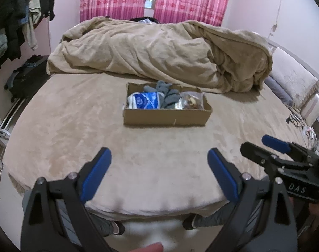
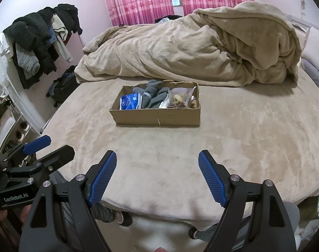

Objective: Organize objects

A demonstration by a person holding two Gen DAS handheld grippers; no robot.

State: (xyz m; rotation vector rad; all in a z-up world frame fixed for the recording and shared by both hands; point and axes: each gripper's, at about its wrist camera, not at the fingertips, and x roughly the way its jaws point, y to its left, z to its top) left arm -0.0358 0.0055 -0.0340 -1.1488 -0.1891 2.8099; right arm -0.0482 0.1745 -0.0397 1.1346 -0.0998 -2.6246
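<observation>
Left gripper (image 1: 159, 159): jaws spread wide, holding nothing, above near bed edge
Right gripper (image 2: 157, 161): jaws wide apart, nothing between them
Cardboard box (image 2: 157, 116): mid-bed, holding blue-white packet (image 2: 130, 101), grey socks (image 2: 154, 96), clear bag (image 2: 180, 98)
Duvet (image 2: 191, 48): bunched behind box

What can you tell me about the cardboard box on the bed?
The cardboard box is shallow, brown and open-topped, sitting flat on the tan bed cover in front of the crumpled blanket. Inside lie a blue-and-white packet at the left, grey cloth in the middle and a clear bag at the right. Neither gripper touches it.
</observation>
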